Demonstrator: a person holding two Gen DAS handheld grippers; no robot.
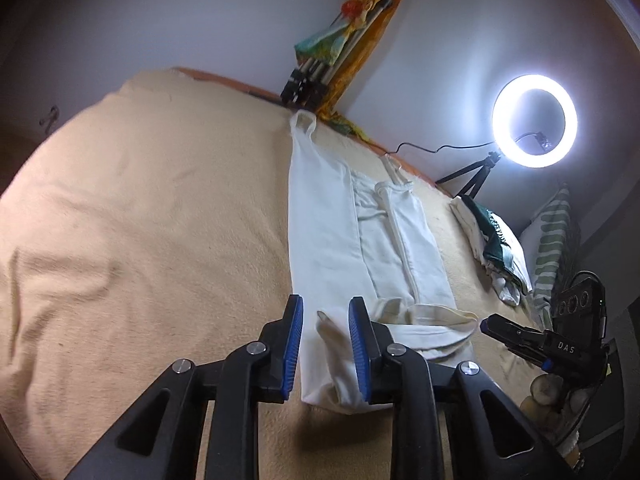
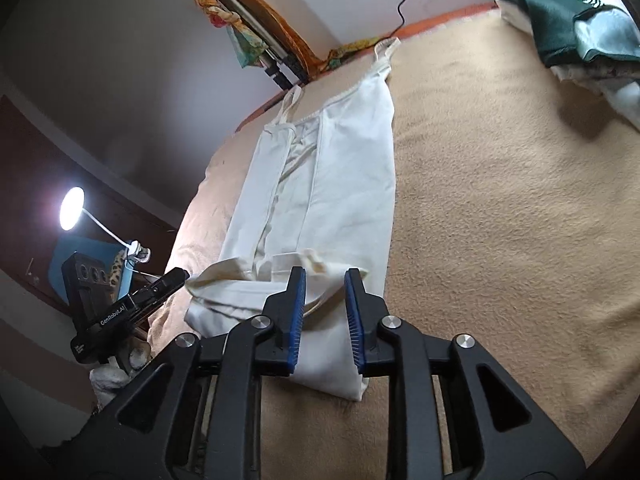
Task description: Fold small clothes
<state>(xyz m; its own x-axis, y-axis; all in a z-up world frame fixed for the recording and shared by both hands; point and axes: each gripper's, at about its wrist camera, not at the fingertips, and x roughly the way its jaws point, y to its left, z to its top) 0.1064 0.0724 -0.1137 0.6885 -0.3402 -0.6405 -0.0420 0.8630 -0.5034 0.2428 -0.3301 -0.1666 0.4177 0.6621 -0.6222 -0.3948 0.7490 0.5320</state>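
Observation:
A white sleeveless garment lies lengthwise on the beige blanket, its sides folded inward and its straps at the far end. My left gripper is open, its blue pads straddling the garment's near left corner. My right gripper is open over the near right corner of the garment on the blanket. The right gripper shows in the left wrist view and the left gripper in the right wrist view, each beside the garment's near end. I cannot tell whether the pads touch the cloth.
A lit ring light on a tripod stands at the far right of the bed. Folded clothes and pillows lie to the right, also in the right wrist view. A folded stand wrapped in coloured cloth leans on the wall. A desk lamp glows left.

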